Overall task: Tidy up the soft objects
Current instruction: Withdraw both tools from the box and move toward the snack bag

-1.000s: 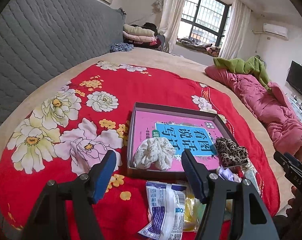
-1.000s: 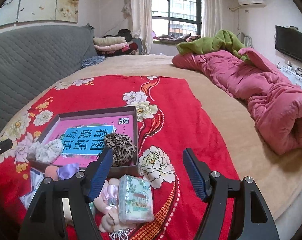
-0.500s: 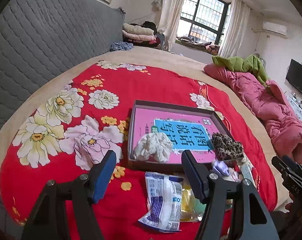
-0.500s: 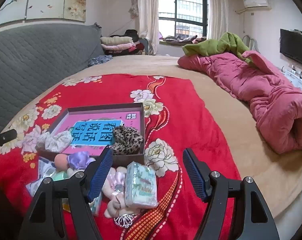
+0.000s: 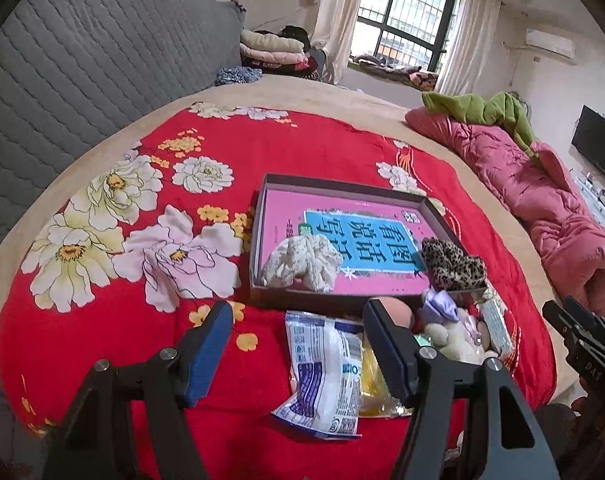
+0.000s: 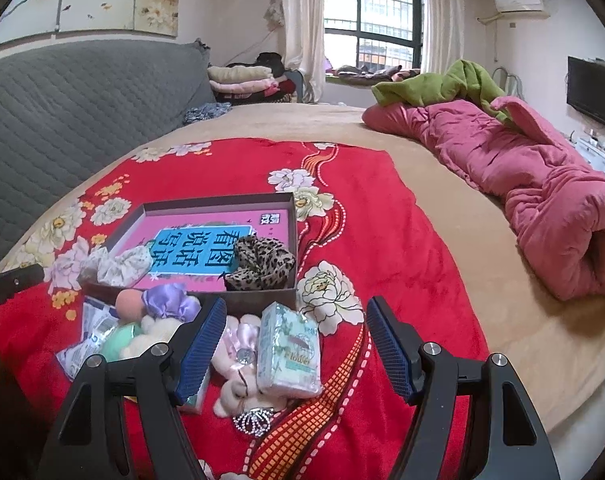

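Observation:
A dark shallow box (image 5: 262, 236) (image 6: 290, 216) with a pink and blue printed bottom lies on the red flowered blanket. It holds a white scrunchie (image 5: 302, 262) (image 6: 122, 266) and a leopard scrunchie (image 5: 452, 266) (image 6: 262, 262). In front of it lies a pile: a white packet (image 5: 324, 364), a purple bow (image 6: 170, 302) (image 5: 438, 306), a peach sponge (image 6: 128, 300), a tissue pack (image 6: 288, 354), a plush toy (image 6: 238, 360). My left gripper (image 5: 298, 350) is open and empty above the packet. My right gripper (image 6: 294, 346) is open and empty above the tissue pack.
A grey quilted headboard (image 5: 82, 80) runs along the left. A rolled pink duvet (image 6: 542, 208) with a green cloth (image 6: 454, 84) lies on the right of the bed. Folded blankets (image 6: 242, 80) are stacked at the far end by the window.
Both grippers have drawn back and up from the box, so more of the pile in front of it shows. Both stay open and empty.

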Motion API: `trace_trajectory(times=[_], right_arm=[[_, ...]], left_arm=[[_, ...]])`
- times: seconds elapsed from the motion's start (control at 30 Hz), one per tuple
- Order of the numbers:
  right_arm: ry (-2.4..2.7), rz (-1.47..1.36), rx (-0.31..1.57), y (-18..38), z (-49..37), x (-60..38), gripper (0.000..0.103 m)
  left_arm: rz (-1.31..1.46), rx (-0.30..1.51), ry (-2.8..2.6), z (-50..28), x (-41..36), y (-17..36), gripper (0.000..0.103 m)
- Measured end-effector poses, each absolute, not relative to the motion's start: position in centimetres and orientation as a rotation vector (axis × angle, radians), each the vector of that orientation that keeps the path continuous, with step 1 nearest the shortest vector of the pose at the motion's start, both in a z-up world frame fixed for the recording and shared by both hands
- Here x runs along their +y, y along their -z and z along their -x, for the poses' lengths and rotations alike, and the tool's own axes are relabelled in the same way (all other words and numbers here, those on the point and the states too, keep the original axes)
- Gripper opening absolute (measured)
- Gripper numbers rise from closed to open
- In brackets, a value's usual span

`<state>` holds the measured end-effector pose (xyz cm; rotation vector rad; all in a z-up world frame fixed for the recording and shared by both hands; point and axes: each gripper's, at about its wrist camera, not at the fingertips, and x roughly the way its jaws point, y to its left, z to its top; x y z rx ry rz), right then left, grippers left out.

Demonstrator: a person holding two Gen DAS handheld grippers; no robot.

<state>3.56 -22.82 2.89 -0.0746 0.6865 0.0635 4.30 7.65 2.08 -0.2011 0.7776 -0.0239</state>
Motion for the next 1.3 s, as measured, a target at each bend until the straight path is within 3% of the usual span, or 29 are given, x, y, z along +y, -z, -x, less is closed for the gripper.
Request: trace_trajectory(times=[1.3], right_arm=[[-0.080, 0.037, 0.818, 1.8, -4.0, -23.6, 0.074]], left_arm=[[0.105, 1.045, 0.107, -5.0, 4.3, 4.5, 0.067]])
